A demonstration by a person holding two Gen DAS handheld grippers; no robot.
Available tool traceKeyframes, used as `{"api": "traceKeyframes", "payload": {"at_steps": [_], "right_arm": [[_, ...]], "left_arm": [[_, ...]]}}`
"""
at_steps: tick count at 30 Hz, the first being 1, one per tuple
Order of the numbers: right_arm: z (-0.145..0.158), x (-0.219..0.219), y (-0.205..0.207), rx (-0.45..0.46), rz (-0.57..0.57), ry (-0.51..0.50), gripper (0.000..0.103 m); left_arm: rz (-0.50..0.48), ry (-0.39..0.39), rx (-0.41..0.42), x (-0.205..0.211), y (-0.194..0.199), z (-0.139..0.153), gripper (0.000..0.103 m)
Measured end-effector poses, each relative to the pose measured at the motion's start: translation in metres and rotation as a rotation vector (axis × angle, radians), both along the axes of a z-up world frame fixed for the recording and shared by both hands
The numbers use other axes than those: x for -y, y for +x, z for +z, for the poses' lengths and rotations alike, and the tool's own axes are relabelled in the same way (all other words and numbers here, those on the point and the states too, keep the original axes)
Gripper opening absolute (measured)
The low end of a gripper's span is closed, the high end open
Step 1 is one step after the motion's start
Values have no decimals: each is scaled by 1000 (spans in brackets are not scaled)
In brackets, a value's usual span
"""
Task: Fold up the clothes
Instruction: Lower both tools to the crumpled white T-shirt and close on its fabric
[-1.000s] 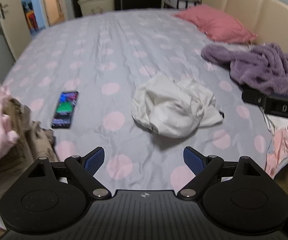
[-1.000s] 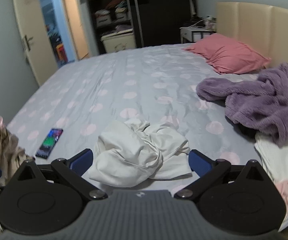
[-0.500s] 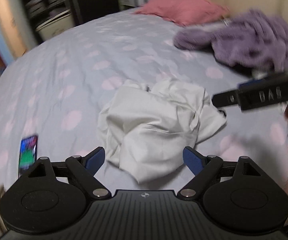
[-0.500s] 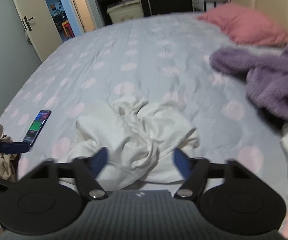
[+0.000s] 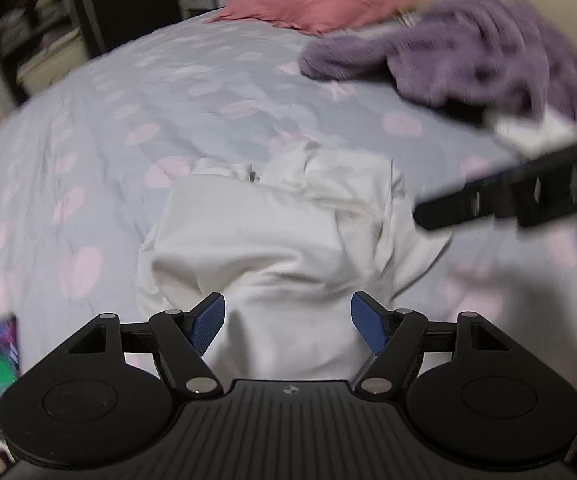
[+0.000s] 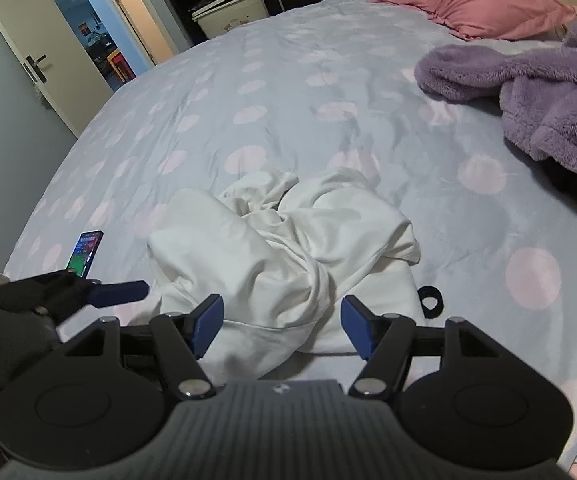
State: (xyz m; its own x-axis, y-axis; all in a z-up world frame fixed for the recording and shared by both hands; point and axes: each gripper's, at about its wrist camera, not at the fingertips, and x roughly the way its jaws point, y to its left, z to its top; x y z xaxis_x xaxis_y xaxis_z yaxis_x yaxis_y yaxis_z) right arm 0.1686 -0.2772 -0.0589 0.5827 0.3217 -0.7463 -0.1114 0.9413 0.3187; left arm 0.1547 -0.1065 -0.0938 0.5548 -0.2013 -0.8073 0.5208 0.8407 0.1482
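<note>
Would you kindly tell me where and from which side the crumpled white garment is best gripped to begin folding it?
Probably by its near hem. The white garment is bunched and twisted in the middle, but its near edge lies flatter on the bed. Come from the near side, angled downward; the left gripper, now closing, and the right gripper already straddle that edge.

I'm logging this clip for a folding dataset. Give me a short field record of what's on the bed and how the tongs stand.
surface: bed, grey cover with pink dots
garment to fold: white garment, crumpled near the front edge
left tongs: closing, white cloth between the pads, not yet pinched
right tongs: part open over the garment's near edge, no grip seen
other clothes: purple fleece, right side
pillow: pink pillow, by the headboard
stray items: phone, screen lit; black ring beside the garment
</note>
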Motion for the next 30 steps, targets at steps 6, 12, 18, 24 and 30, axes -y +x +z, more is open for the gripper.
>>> {"api": "traceKeyframes", "payload": {"at_steps": [6,12,18,24,30], "right_arm": [[-6,-9,5,11,15,-51,72],[-32,-2,31,-5,25,-60,69],[-56,11,50,-67,-8,16,58],[-72,12,59,-122,-4,111,47],[-69,1,55,-111,50,99,12]], "left_arm": [[-26,18,17,-1,-2,-9,69],[-35,-69,28,-6,1,-14,69],[-35,-26,-2,2,5,-22,67],[-13,11,-53,1,14,-27,38],[15,-36,-72,-11,20,-17,13]]}}
